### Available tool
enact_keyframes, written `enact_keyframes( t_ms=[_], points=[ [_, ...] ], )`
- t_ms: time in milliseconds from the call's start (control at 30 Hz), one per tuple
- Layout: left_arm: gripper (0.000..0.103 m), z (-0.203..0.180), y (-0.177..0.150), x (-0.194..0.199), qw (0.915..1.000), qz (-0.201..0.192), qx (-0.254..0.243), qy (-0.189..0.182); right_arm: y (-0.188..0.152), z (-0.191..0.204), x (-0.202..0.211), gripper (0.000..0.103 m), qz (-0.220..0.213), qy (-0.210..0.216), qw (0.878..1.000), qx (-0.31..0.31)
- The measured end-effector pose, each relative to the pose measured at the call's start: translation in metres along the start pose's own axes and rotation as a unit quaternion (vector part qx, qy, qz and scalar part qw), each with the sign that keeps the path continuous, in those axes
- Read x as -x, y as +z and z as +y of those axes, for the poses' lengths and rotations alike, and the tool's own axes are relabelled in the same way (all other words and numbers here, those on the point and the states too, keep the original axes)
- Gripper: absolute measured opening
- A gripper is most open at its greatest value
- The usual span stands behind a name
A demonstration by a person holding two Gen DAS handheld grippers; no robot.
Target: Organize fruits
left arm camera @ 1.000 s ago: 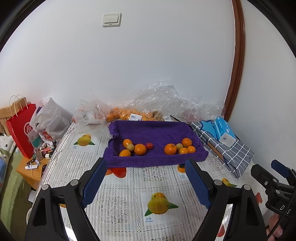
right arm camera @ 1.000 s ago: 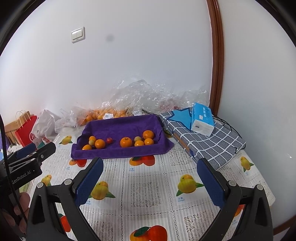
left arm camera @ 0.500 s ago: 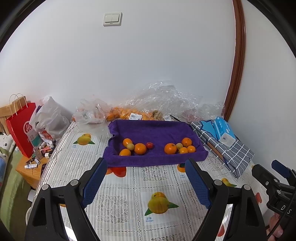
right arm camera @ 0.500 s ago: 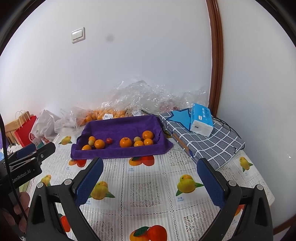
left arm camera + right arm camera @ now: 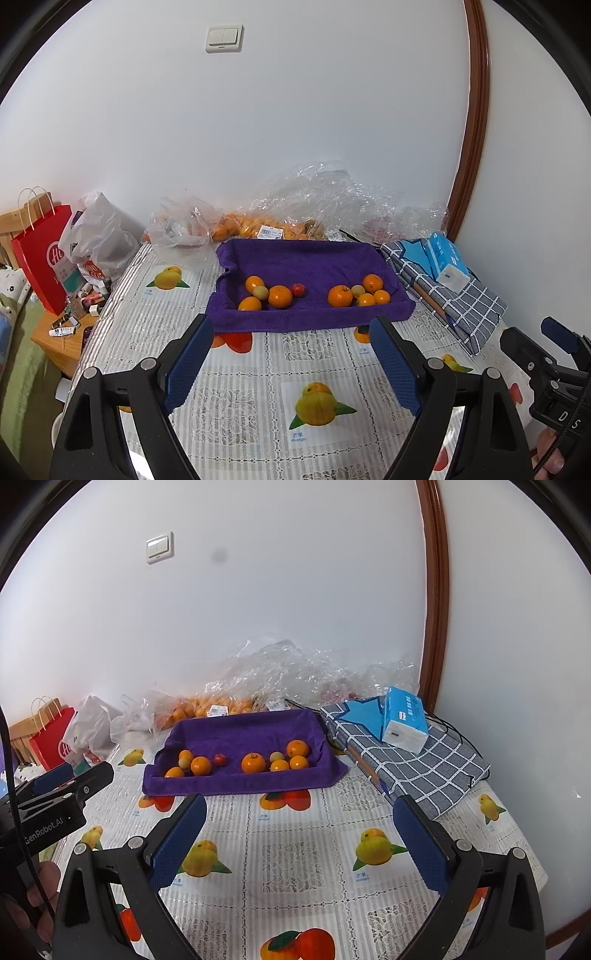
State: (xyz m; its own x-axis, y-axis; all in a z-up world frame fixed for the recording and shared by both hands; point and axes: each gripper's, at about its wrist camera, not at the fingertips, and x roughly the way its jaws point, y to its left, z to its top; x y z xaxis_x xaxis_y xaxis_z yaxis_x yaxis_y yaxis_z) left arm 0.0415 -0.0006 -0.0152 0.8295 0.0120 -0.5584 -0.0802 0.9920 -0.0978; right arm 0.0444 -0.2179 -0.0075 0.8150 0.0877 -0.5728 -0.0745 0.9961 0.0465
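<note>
With both the left gripper [image 5: 291, 354] and right gripper [image 5: 301, 832] spread wide and empty, I'd pinch each small, firm, roll-prone orange [image 5: 279, 296] across its middle on the soft purple towel [image 5: 310, 258].

Bare counter [image 5: 317, 354] between fingers and purple towel tray [image 5: 310, 317], open approach from front; tray's rear blocked by plastic bags [image 5: 325, 206] at wall; right side hemmed by checked cloth bundle [image 5: 417, 760] with tissue pack [image 5: 404, 720] on top.
</note>
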Motion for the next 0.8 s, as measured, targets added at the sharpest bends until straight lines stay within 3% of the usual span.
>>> enact_keyframes(
  t_ms=[800],
  points=[
    [0.086,-0.0032,0.0004,0.0027,1.0,-0.005,-0.004,-0.002,0.0007,0.0031,-0.0034,0.1,0.005,0.008,1.0,0.004]
  ],
)
